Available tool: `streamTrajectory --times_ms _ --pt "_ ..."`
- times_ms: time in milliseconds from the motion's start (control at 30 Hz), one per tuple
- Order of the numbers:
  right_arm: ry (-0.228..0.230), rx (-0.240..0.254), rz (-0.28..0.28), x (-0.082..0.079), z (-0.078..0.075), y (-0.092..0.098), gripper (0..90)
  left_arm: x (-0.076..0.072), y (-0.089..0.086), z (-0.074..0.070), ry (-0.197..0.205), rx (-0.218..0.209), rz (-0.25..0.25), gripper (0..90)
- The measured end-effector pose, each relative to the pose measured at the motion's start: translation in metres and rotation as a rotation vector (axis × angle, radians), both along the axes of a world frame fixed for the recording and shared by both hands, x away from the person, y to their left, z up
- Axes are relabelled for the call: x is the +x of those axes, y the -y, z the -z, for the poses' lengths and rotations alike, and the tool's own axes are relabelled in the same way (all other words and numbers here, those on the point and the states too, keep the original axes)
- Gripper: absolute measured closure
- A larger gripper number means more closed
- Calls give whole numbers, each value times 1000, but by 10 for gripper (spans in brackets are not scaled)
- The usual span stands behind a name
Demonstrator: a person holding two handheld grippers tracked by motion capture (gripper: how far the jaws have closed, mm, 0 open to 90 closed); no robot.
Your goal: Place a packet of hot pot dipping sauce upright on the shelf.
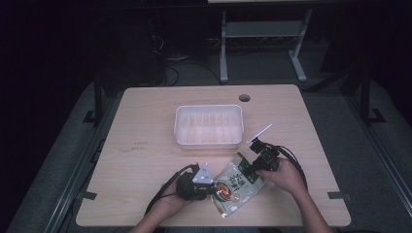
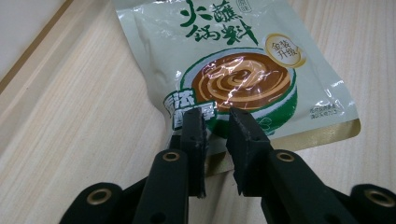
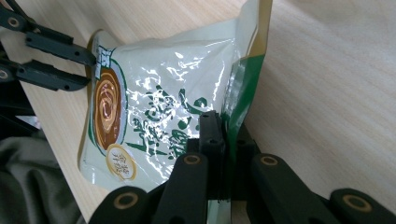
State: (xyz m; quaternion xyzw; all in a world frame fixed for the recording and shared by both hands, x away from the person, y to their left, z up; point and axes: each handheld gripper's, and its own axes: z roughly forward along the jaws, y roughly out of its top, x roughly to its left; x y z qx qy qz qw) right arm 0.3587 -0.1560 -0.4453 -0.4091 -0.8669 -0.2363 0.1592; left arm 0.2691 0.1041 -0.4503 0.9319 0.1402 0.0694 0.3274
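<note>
A pale green sauce packet (image 1: 235, 187) with a brown swirl picture lies on the wooden table (image 1: 145, 126) near its front edge. My right gripper (image 3: 224, 126) is shut on the packet's (image 3: 163, 107) green top edge, and that end lifts off the wood. My left gripper (image 2: 217, 116) is at the packet's (image 2: 233, 70) opposite, gold-trimmed end, jaws a little apart, the edge at their tips with no pad pressing on it. The high view has the left gripper (image 1: 214, 187) left of the packet and the right gripper (image 1: 248, 170) at its upper right.
A white plastic tray (image 1: 209, 107) with a ribbed floor stands in the middle of the table, just beyond the packet. A round cable hole (image 1: 244, 97) sits near the far edge. Bare wood stretches to the left and right of the tray.
</note>
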Motion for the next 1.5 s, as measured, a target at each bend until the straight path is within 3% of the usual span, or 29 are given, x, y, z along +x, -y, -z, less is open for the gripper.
streamTrajectory --times_ms 267,500,700,767,967,1267,1500 --pt "-22 42 32 -3 -7 6 888 -1 -2 -1 4 -1 -13 701" --pt "-6 86 63 -8 -16 11 888 -1 -12 -5 0 -26 -40 669" --pt "-2 144 82 -12 -26 17 891 5 -24 -9 0 -50 -78 582" --pt "-10 149 117 -15 -34 18 891 7 -28 -11 1 -58 -95 561" --pt "6 182 120 -19 -52 18 892 4 -34 -14 24 -43 -111 507" --pt "39 173 104 -25 -95 9 892 -1 -71 -12 28 1 -188 465" --pt "40 184 108 -24 -106 4 892 -2 -85 -7 35 2 -217 374"
